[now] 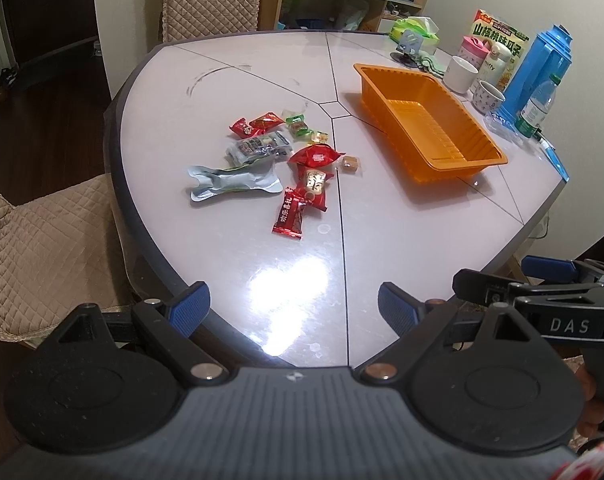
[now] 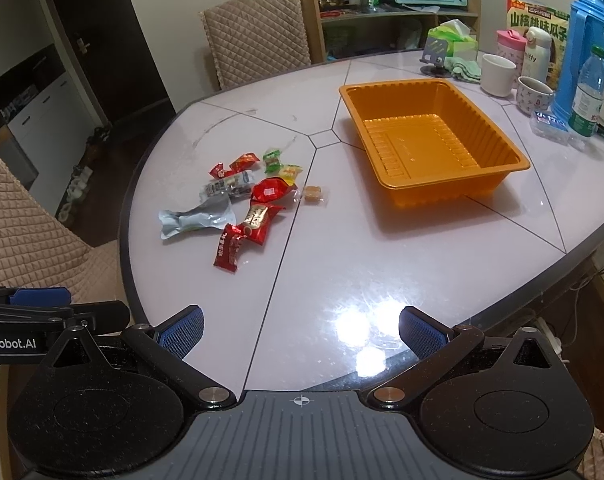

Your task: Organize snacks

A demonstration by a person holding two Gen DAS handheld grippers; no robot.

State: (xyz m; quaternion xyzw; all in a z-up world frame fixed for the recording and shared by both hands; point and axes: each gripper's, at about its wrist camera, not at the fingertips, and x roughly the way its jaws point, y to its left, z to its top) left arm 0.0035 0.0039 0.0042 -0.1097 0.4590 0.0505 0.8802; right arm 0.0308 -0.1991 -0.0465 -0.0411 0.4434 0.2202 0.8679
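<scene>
Left wrist view, snacks (image 1: 286, 160) well ahead of spread, empty jaws

A glossy white table (image 1: 242, 92) is lit from overhead by warm indoor light, mirrored as a blown-out white glare patch (image 1: 290, 292) near its front edge in the left wrist view and as a second glare patch (image 2: 365, 320) in the right. A soft shadow is cast beneath the orange tray (image 2: 433, 140). The doorway (image 2: 98, 36) at left is left dim. Straight edges are bowed by fisheye distortion, and corners are vignetted black. Central detail is rendered sharp; the rims are slightly softened.
</scene>
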